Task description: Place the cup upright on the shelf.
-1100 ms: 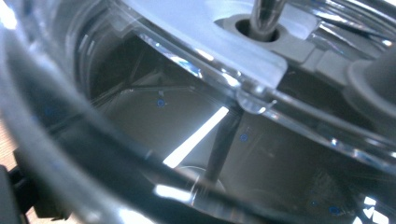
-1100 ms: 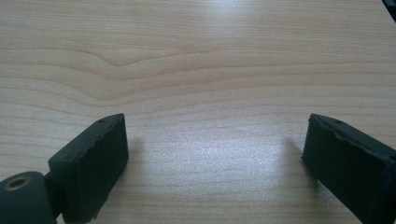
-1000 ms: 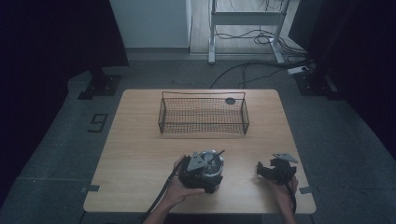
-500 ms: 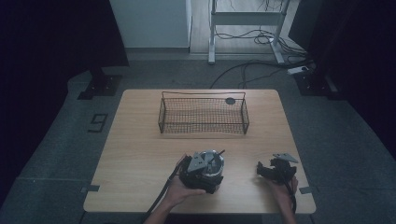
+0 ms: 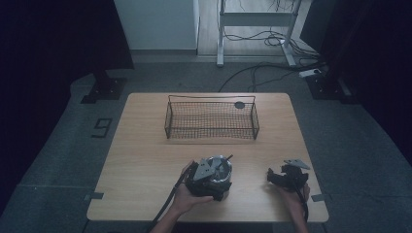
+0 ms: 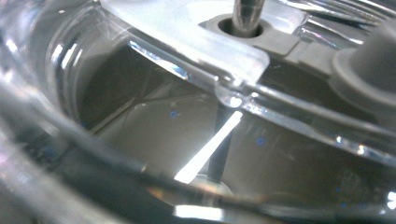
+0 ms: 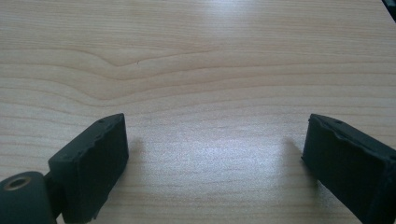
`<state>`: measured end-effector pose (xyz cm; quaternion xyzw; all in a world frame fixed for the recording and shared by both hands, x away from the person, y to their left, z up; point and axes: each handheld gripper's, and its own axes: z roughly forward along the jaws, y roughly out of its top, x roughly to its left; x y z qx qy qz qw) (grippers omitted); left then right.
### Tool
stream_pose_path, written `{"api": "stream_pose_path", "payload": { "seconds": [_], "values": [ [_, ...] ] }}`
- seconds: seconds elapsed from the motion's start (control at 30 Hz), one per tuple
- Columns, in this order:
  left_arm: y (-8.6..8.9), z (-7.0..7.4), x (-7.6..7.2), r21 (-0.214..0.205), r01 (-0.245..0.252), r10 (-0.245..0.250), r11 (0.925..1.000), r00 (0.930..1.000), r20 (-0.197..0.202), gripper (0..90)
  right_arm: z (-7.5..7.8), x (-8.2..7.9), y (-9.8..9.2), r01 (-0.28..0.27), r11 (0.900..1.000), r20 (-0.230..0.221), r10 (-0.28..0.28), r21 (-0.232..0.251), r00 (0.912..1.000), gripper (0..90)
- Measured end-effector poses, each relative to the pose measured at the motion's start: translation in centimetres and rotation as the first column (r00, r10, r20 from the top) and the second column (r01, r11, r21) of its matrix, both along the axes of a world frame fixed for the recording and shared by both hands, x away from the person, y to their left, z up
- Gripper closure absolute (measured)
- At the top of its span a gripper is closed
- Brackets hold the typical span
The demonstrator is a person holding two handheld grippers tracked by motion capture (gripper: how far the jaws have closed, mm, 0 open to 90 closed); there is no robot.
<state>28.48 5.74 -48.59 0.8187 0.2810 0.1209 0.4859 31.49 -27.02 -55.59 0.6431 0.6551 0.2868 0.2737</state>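
My left tool (image 5: 212, 171) sits on the clear lidded container (image 5: 217, 173) at the tabletop's (image 5: 145, 160) six o'clock edge; its jaws have just been closing, grip unclear. My right tool (image 5: 285, 175), at four o'clock, stands apart over bare wood.

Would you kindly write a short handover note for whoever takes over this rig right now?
Left gripper: against the clear lidded container near the table's front edge; jaws have just been closing, whether they grip it is hidden.
Right gripper: open, on bare table, holding nothing.
Wire basket: far side, untouched.
Done: container reached. Left: secure grip, probably carry it to basket.
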Motion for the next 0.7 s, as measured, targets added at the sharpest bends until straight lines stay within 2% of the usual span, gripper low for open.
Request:
{"api": "stream_pose_path", "payload": {
  "seconds": [0.17,0.37,0.57,0.7],
  "values": [
    [0.4,0.6,-0.2,-0.009,-0.004,0.004,0.9999,0.9998,0.021,3.8,0.0,0.0,0.0,-0.001,1.0000,0.000,0.001,0.001,1.0000,6.6],
    [1.2,1.5,0.0,-0.029,-0.013,0.014,0.9995,0.9996,0.024,3.7,0.0,0.0,0.0,0.000,1.0000,0.000,0.000,0.002,1.0000,6.6],
    [1.5,2.4,0.4,-0.016,-0.028,0.029,0.9995,0.9989,0.036,3.7,0.0,0.0,0.0,0.001,1.0000,0.000,-0.001,0.002,1.0000,6.6],
    [1.6,2.8,0.6,-0.018,-0.031,0.032,0.9994,0.9991,0.029,3.7,0.0,0.0,0.0,0.000,1.0000,0.000,0.000,0.002,1.0000,6.6]
  ]
}}
